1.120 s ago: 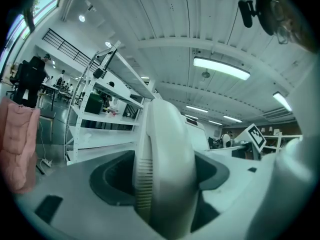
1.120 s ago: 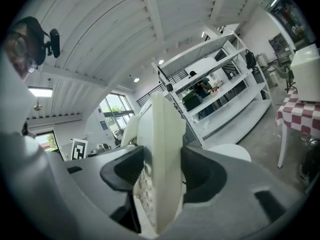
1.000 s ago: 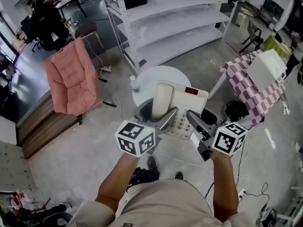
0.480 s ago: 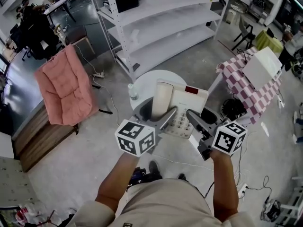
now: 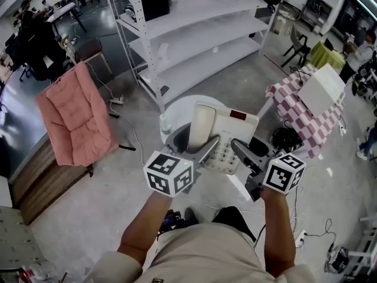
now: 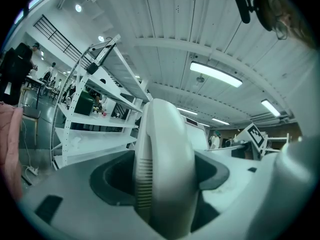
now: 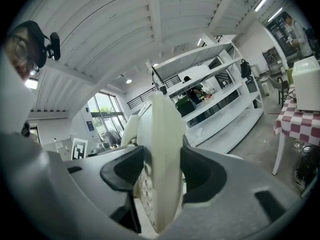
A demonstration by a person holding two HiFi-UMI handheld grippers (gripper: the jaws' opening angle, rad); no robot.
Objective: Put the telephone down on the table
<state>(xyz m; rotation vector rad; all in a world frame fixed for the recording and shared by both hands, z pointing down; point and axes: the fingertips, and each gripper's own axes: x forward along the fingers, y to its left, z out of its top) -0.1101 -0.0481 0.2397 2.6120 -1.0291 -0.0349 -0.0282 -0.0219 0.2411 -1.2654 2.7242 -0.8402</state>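
A tall white shelf rack [image 5: 200, 34] stands behind a round white table [image 5: 179, 106], and the telephone [image 5: 232, 128] hangs over the near part of that table, carried between the two grippers. It looks raised rather than set down, but the head view does not show whether its base touches the top. Taking it from both sides keeps the flat body level and stops the handset [image 5: 201, 127] from slipping out of its cradle on the way down. That seems to be why the left gripper [image 5: 211, 145] has its jaws closed around the handset end, pinning it to the body. The right gripper [image 5: 238, 146] bites the opposite edge beside the keypad, its jaws narrowed to the thickness of the casing. A small bottle [image 5: 164, 122] stands at the table's left edge, near the telephone, so I judge the landing spot should lie to its right.
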